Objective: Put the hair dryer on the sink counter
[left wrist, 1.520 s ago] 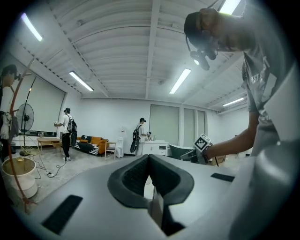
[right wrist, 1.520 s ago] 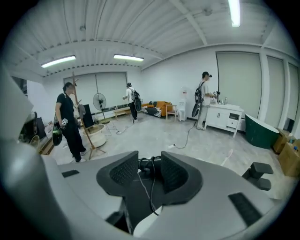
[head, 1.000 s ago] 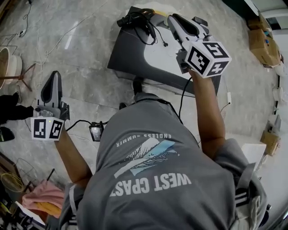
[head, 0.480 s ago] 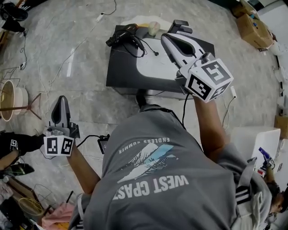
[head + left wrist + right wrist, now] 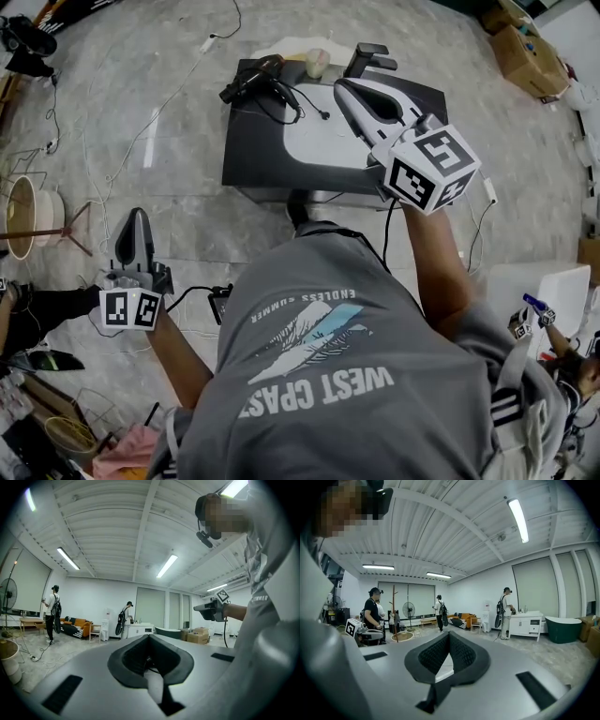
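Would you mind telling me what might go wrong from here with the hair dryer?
The hair dryer lies at the far left corner of the counter, so a nudge might tip it off. Its loose cord could snag the right gripper, whose jaws are shut and empty. The cup near it might get knocked.

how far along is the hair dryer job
Done, it seems: the dryer lies on the counter beside the basin. In hand: nothing. The left tongs and right tongs are shut, empty, and neither touches the dryer. Left: nothing that shows.
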A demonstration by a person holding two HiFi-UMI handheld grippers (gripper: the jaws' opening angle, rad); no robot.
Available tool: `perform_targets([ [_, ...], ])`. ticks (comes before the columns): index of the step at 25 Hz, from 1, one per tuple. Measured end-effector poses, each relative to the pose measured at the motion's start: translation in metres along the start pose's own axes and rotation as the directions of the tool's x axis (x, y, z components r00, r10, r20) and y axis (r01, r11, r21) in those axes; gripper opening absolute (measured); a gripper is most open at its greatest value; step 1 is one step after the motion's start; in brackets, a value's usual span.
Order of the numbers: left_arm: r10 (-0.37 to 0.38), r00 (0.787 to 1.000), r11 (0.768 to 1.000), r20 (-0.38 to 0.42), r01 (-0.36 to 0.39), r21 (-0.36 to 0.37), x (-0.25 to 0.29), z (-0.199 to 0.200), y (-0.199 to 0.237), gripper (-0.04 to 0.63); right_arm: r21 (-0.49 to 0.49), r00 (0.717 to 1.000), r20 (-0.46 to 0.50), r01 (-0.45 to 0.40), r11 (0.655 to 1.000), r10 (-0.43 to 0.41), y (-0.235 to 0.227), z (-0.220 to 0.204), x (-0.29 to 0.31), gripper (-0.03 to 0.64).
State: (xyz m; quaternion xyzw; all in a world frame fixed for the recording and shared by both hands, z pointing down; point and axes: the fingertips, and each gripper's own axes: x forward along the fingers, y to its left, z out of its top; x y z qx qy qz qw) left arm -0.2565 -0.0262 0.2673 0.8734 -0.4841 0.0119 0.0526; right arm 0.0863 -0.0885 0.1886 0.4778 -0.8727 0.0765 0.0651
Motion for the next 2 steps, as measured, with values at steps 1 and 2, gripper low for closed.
perform_targets([
  [1,-0.001,1.0,1.0,0.0,0.001,-0.002,0.0008,-0.0048,0.0077,0.015,0.001,1.0,-0.004,0.0,1.0,0.0,0.0027,-0.0043,0.0077,0.028],
  [2,-0.001,1.0,1.0,-0.001,0.001,-0.005,0.0017,-0.0096,0.0153,0.015,0.002,1.0,-0.008,0.001,1.0,-0.001,0.0053,-0.0087,0.0155,0.028],
])
